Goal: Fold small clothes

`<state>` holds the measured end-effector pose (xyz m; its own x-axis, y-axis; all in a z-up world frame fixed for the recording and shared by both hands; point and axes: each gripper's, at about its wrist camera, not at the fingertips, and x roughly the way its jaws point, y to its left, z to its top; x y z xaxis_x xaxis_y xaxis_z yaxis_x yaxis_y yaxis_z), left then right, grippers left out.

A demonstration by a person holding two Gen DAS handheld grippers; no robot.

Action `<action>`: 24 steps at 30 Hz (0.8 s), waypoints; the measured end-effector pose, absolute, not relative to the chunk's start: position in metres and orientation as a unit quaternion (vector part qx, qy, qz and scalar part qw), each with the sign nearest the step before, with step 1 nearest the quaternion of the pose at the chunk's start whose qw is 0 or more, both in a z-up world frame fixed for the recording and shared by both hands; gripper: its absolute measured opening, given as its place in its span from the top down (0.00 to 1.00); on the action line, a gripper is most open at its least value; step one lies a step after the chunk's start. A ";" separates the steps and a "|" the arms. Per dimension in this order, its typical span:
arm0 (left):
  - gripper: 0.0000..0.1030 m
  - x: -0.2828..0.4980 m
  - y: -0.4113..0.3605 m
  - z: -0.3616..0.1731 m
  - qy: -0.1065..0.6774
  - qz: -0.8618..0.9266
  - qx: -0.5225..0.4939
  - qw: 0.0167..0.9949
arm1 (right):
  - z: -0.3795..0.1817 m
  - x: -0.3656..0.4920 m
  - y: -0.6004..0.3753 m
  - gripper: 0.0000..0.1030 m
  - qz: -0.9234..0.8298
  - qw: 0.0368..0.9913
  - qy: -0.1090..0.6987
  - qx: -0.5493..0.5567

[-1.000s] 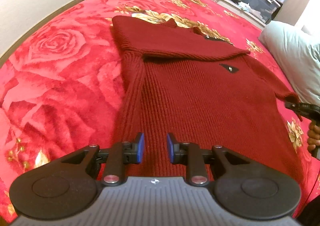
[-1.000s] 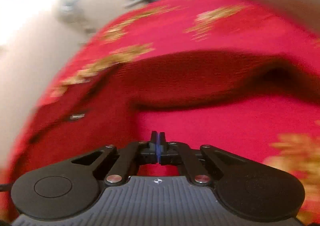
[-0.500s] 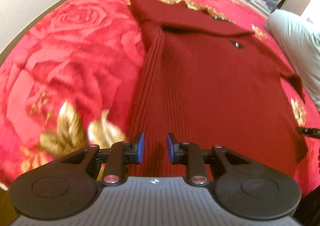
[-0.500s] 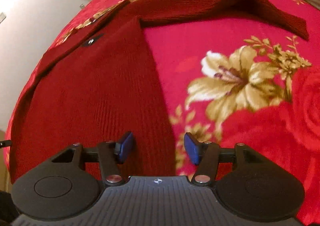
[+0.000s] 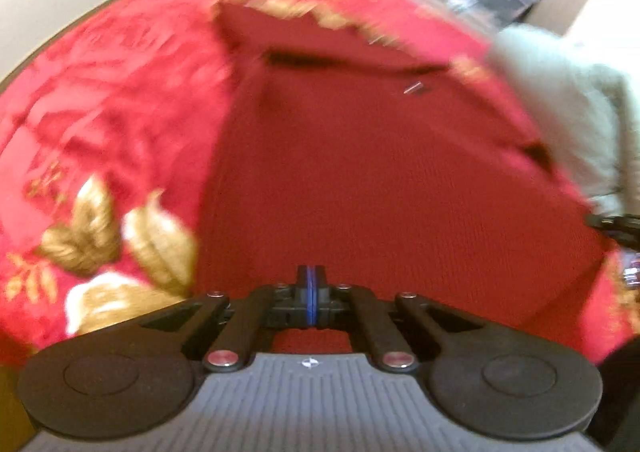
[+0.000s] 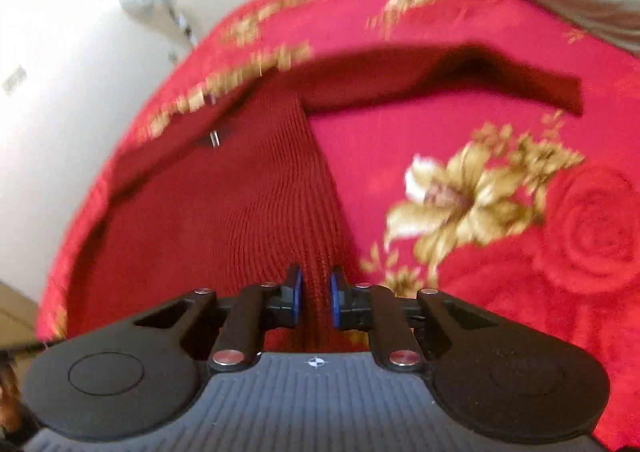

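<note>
Left gripper (image 5: 309,284): jaws together at the sweater's near hem; grip on cloth unclear
Sweater (image 5: 380,180): dark red knit, flat mid-bedspread (image 5: 100,100), one sleeve folded across
Right gripper (image 6: 316,294): jaws closing, sweater's edge between them
Pillow (image 5: 568,108): bedspread's right edge

Sweater (image 6: 224,212) ribbed matt knit; blanket (image 6: 500,284) plush fleece.
</note>
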<state>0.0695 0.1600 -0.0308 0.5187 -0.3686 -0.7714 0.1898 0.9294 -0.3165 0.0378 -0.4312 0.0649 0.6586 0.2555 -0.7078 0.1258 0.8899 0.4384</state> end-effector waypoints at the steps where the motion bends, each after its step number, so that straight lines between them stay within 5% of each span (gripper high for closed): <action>1: 1.00 0.062 0.161 -0.027 0.458 -0.166 -0.104 0.867 | 0.075 0.033 -0.433 0.89 0.030 0.887 0.404 0.223; 7: 0.97 0.062 0.173 -0.043 0.485 -0.084 -0.089 0.866 | 0.049 0.049 -0.420 0.87 -0.013 0.880 0.460 0.118; 8: 0.88 0.065 0.176 -0.045 0.488 -0.086 -0.102 0.863 | 0.043 0.052 -0.419 0.85 -0.035 0.883 0.456 0.101; 9: 0.67 0.068 0.177 -0.048 0.494 -0.087 -0.113 0.857 | 0.041 0.054 -0.416 0.81 -0.047 0.893 0.439 0.088; 11: 0.57 0.074 0.173 -0.059 0.516 -0.076 -0.102 0.847 | 0.037 0.058 -0.416 0.69 -0.032 0.906 0.409 0.101; 14: 0.93 0.083 0.164 -0.070 0.539 -0.073 -0.076 0.836 | 0.024 0.071 -0.414 0.66 0.010 0.901 0.410 0.144; 18: 0.94 0.064 0.168 -0.027 0.436 -0.054 -0.074 0.895 | 0.008 0.091 -0.394 0.66 0.031 0.899 0.422 0.113; 22: 0.92 0.075 0.157 -0.058 0.539 -0.055 -0.055 0.839 | -0.012 0.107 -0.383 0.63 0.028 0.888 0.448 0.098; 24: 0.83 0.081 0.147 -0.058 0.530 -0.019 -0.006 0.848 | -0.013 0.113 -0.375 0.63 0.012 0.892 0.447 0.068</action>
